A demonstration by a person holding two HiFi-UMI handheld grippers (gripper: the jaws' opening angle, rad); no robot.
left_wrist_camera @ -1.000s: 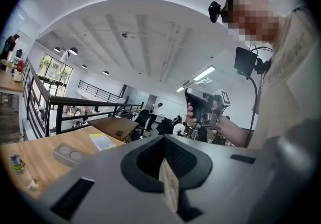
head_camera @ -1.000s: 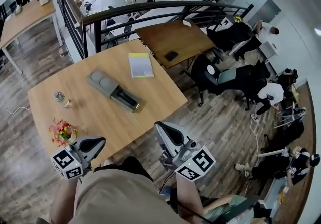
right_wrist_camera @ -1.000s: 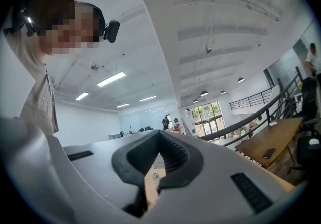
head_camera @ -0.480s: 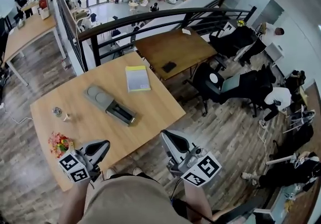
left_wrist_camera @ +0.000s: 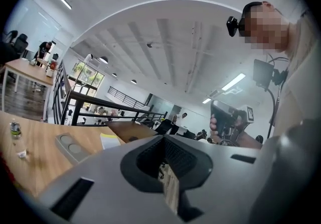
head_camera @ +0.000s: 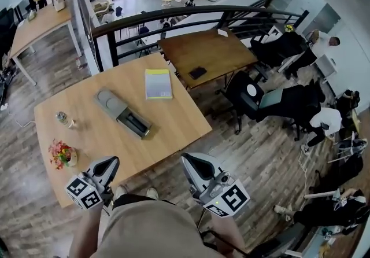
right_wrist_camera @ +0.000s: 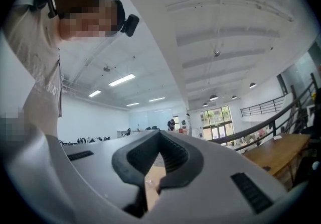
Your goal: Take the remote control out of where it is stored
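Table [head_camera: 173,118] holds the remote control [head_camera: 134,122], visible only in the head view; left tongs [head_camera: 108,162] and right tongs [head_camera: 189,159] are clenched empty by its near edge.

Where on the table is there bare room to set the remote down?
Widest bare patch: the table corner right of the box, nearer than the notebook. Another strip lies between box and flowers along the near edge. The left side, by the bottle and flowers, is crowded.
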